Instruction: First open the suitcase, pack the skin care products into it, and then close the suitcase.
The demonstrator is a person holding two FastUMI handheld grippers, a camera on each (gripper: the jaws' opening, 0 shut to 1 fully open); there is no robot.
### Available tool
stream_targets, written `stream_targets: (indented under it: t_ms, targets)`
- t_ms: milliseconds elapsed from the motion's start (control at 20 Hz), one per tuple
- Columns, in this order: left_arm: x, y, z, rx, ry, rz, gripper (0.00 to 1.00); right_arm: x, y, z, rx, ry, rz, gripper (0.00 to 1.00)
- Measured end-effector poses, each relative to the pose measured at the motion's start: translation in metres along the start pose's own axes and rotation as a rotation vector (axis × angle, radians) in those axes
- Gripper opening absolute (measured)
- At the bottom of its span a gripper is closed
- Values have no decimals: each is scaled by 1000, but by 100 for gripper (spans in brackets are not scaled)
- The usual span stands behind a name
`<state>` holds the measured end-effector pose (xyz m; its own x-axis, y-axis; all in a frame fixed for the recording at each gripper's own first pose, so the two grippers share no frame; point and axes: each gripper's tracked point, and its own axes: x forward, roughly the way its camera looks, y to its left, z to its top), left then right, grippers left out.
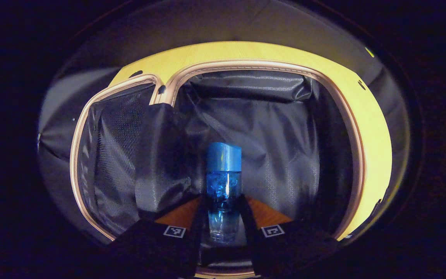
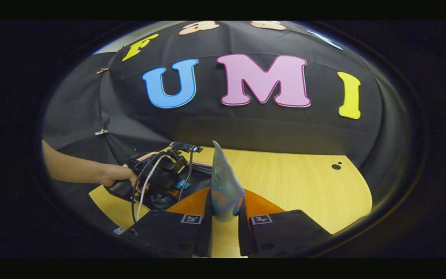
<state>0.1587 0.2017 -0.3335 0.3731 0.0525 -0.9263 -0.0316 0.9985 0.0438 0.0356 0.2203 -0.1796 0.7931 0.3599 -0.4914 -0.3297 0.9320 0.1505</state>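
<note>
Standing between left jaws: blue bottle (image 1: 223, 182).

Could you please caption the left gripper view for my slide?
Left hand-held gripper holds a blue bottle over the open suitcase's dark lining.

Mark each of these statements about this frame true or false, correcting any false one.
1. The suitcase is closed. False: it lies open, its dark lining showing.
2. The left gripper holds a blue bottle over the suitcase. True.
3. The right gripper is empty. False: its fingers clamp a grey tube.
4. The suitcase rests on a wooden table. True.
5. A hand holds the left gripper. True.
</note>
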Motion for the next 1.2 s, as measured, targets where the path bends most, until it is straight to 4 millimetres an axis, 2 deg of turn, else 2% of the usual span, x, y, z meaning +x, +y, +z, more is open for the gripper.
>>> stream_targets:
  t_ms: [100, 200, 250, 300, 350, 400, 500, 550, 650, 800, 950, 1000, 1050, 1100, 1150, 1200]
  targets:
    - [-13, -1, 6, -29, -79, -15, 57, 8, 8, 0, 4, 23, 19, 30]
    - [-42, 5, 11, -68, -189, -23, 61, 19, 18, 0, 32, 51, 40, 30]
    - [-60, 11, 16, -85, -261, -20, 70, 27, 23, 1, 41, 61, 47, 30]
    - [-81, 23, 20, -99, -333, 3, 72, 35, 28, 1, 35, 71, 52, 27]
    - [-107, 43, 16, -130, -420, 52, 83, 50, 33, -6, 7, 104, 53, 30]
    - [-125, 54, 10, -160, -473, 73, 92, 61, 38, -14, 1, 140, 57, 30]
    - [-164, 72, -20, -246, -565, 83, 91, 86, 58, -38, 45, 222, 77, 30]
    - [-177, 77, -40, -287, -591, 71, 91, 109, 76, -62, 83, 297, 87, 30]
    - [-202, 84, -68, -325, -627, 77, 90, 140, 89, -107, 114, 450, 60, 30]
    - [-216, 84, -81, -327, -654, 80, 90, 154, 85, -149, 193, 617, -25, 30]
    - [-220, 87, -86, -331, -662, 82, 90, 159, 84, -178, 202, 751, -77, 30]
    - [-221, 89, -89, -332, -659, 87, 90, 163, 80, -180, 220, 759, -108, 30]
    - [-221, 92, -91, -334, -659, 89, 90, 165, 78, -182, 243, 774, -133, 23]
    - [-221, 93, -92, -339, -657, 87, 90, 166, 78, -181, 265, 786, -149, 31]
    - [-219, 97, -94, -353, -652, 88, 90, 165, 79, -181, 283, 800, -162, 26]
    - [-217, 101, -96, -367, -649, 90, 90, 166, 81, -180, 295, 802, -162, 30]
